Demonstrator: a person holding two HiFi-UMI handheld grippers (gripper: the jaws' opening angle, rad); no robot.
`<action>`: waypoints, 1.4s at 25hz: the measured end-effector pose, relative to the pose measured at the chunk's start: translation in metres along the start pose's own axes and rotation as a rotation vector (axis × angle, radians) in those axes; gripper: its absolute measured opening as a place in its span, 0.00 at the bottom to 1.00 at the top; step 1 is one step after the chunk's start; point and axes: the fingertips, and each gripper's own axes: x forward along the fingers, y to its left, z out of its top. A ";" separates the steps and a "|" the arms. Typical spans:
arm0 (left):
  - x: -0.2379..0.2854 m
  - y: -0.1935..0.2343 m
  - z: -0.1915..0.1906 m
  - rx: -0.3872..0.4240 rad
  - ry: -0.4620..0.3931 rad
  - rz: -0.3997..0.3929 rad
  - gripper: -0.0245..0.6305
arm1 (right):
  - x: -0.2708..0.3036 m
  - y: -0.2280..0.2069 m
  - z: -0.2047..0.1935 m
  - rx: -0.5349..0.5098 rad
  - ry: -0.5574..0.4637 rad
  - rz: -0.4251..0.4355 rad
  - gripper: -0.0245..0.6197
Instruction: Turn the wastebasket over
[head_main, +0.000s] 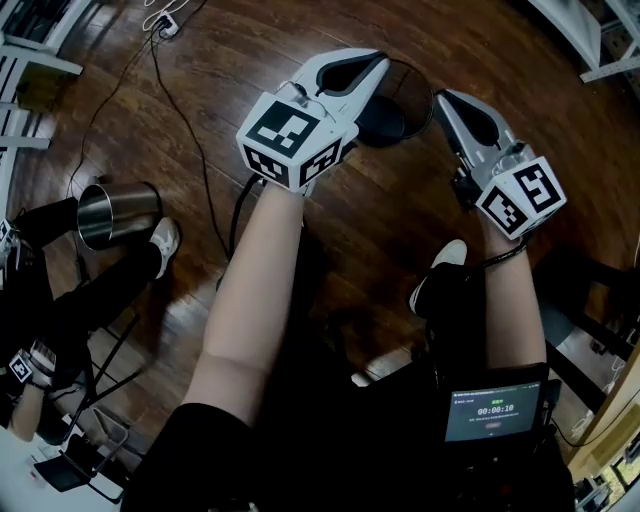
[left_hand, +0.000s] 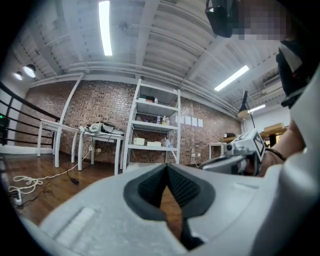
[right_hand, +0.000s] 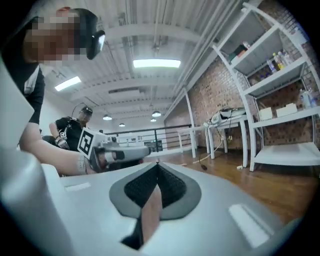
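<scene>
A round black wastebasket (head_main: 402, 112) stands on the wooden floor far below, partly hidden behind both grippers. I cannot tell which end of it is up. My left gripper (head_main: 380, 58) is held high and level over its left side, with the jaws shut and nothing between them. In the left gripper view the left gripper (left_hand: 167, 166) has its black pads meeting at the tips. My right gripper (head_main: 443, 97) hangs over the basket's right edge, also shut and empty. The right gripper (right_hand: 157, 165) shows its pads closed together in its own view. Neither gripper touches the basket.
A shiny metal bin (head_main: 115, 212) lies on its side at the left, by another person's legs and white shoe (head_main: 165, 243). Cables (head_main: 190, 130) trail over the floor. White shelves (left_hand: 155, 127) and tables (left_hand: 102, 137) stand along the brick wall.
</scene>
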 end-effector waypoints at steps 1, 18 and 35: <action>0.000 -0.005 0.000 0.003 0.001 -0.010 0.04 | -0.007 0.004 0.010 -0.013 -0.050 -0.005 0.05; 0.005 -0.064 -0.020 -0.003 0.031 -0.056 0.04 | -0.021 0.009 -0.011 -0.049 -0.118 0.011 0.05; 0.009 -0.071 -0.030 -0.048 0.026 -0.069 0.04 | -0.018 0.006 -0.014 -0.055 -0.112 0.013 0.05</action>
